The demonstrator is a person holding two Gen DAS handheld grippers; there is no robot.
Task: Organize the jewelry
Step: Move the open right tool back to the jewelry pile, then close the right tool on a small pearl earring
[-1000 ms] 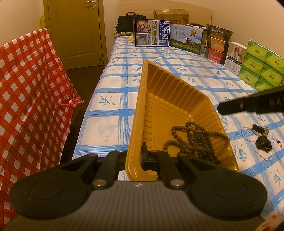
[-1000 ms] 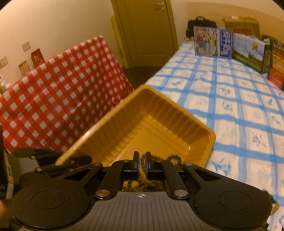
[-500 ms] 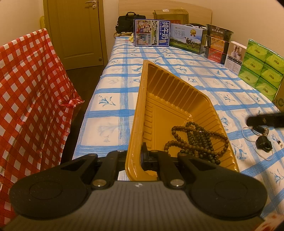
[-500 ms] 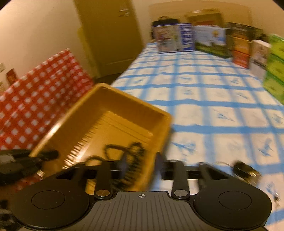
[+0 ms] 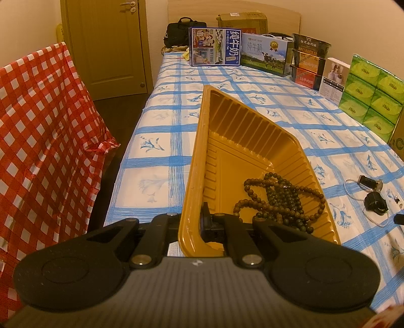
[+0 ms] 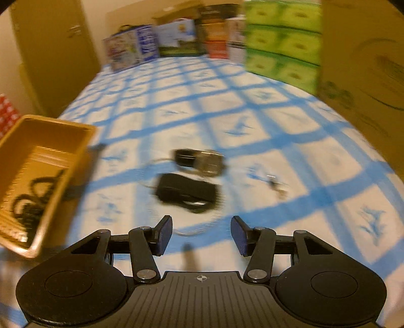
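The dark wooden bead necklace (image 5: pixel 282 199) lies coiled in the yellow tray (image 5: pixel 227 141). The left gripper (image 5: pixel 194 224) pinches the tray's rim; the right gripper (image 6: pixel 201 234), jaws opening, holds nothing.

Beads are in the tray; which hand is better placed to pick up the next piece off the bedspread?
Right. The right gripper has nothing between its opening fingers and faces the black piece and watch. The left gripper is clamped on the yellow tray rim.

Home bedroom, bed (image 5: pixel 176 121) under a blue-checked floral sheet, wooden headboard (image 5: pixel 282 17) at 12 o'clock, closed door (image 5: pixel 106 45) at 11 o'clock, milk cartons (image 5: pixel 216 46) and tissue packs (image 5: pixel 371 93) lining the wall at 2 o'clock
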